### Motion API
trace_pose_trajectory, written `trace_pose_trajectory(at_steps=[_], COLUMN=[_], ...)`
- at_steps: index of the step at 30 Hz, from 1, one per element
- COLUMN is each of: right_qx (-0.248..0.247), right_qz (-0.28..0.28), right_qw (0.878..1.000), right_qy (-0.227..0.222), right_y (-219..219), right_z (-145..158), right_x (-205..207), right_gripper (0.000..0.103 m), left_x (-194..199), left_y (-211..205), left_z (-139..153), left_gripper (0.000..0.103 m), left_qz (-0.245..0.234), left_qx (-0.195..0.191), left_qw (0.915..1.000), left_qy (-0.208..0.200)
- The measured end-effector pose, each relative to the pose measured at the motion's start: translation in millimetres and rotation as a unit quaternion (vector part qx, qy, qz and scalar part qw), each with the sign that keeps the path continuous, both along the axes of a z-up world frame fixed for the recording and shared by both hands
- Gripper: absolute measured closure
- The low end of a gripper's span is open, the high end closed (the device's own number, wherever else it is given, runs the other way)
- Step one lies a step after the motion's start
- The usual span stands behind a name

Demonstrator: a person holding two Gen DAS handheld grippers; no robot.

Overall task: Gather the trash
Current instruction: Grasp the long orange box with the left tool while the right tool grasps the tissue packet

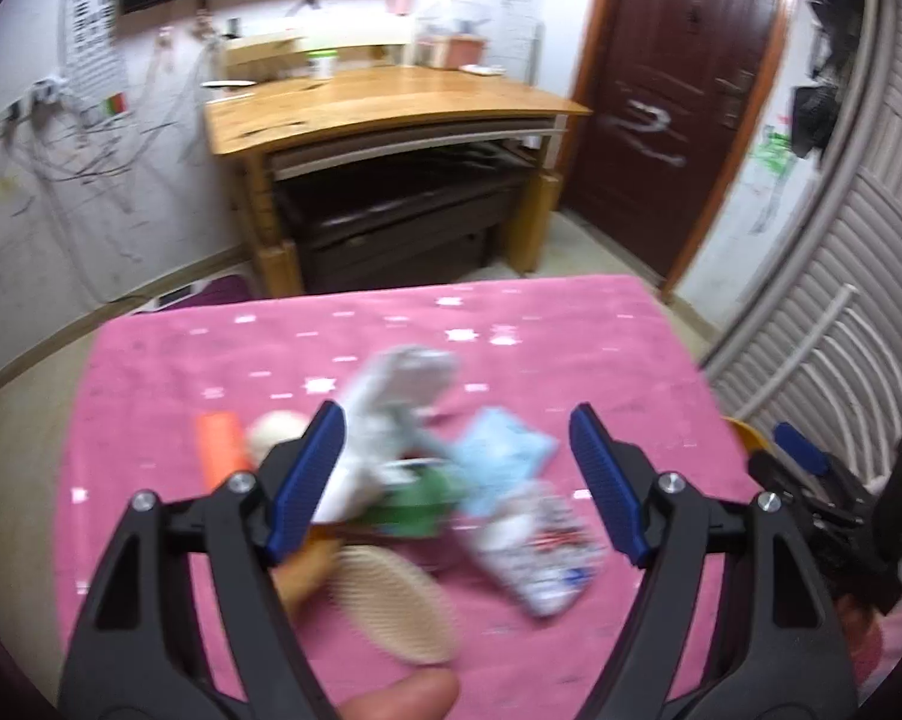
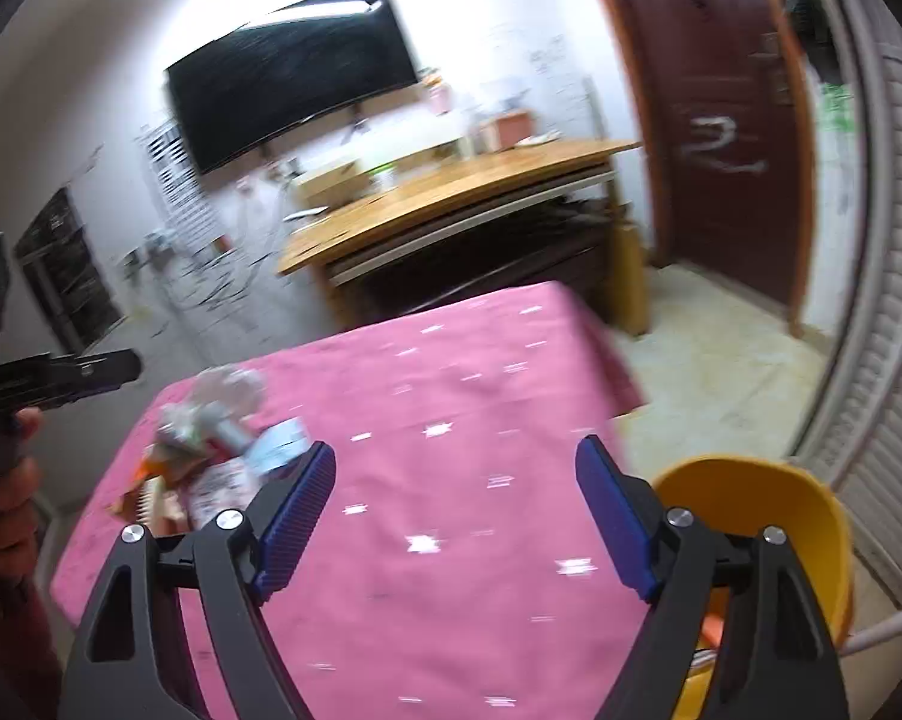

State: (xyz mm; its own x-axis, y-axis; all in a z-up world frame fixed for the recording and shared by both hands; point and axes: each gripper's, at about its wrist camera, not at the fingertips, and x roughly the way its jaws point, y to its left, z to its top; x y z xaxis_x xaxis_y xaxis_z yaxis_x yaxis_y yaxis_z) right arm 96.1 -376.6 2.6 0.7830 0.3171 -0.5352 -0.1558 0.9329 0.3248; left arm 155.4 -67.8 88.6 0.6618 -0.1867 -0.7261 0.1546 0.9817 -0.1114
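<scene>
Between and just beyond the wide-open fingers of the left gripper [image 1: 457, 480], a blurred trash pile [image 1: 451, 480] lies on the pink-clothed counter [image 1: 571, 324]. One piece, such as the pale blue packet [image 1: 502, 450], is best singled out and pinched. The right gripper [image 2: 457, 516], equally spread and empty, hovers beside the yellow bucket [image 2: 769, 498], probably the bin.

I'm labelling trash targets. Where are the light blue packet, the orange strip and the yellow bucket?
light blue packet [image 1: 502, 450], left wrist view, middle of its flat face.
orange strip [image 1: 219, 444], left wrist view, middle of its length.
yellow bucket [image 2: 751, 498], right wrist view, inner back wall.
</scene>
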Motion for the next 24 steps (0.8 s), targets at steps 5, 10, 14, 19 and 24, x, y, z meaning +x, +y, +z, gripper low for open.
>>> trace_pose_trajectory(at_steps=[5,10,14,19,24], right_qx=[-0.016,-0.028,-0.037,-0.04,-0.044], right_qz=[0.054,0.099,0.124,0.143,0.161], right_qw=[0.998,0.995,0.991,0.988,0.985], right_qy=[0.011,0.017,0.024,0.034,0.045], right_y=[47.9,85.9,108.5,121.7,130.8], right_z=[0.9,1.3,0.4,-1.3,-4.5], right_x=[6.9,6.9,9.0,12.3,15.1], right_gripper=[0.027,0.027,0.026,0.026,0.026], left_x=[9.7,16.9,20.1,28.7,35.8], left_y=[55.1,90.8,103.1,114.8,121.2], left_z=[-8.7,-30.6,-47.8,-67.9,-82.1], left_gripper=[0.029,0.029,0.029,0.029,0.029], left_qz=[0.056,0.086,0.095,0.1,0.102], left_qx=[0.014,-0.002,-0.024,-0.02,-0.025], left_qw=[0.9981,0.9946,0.9918,0.9889,0.9864], left_qy=[0.02,0.057,0.082,0.108,0.126])
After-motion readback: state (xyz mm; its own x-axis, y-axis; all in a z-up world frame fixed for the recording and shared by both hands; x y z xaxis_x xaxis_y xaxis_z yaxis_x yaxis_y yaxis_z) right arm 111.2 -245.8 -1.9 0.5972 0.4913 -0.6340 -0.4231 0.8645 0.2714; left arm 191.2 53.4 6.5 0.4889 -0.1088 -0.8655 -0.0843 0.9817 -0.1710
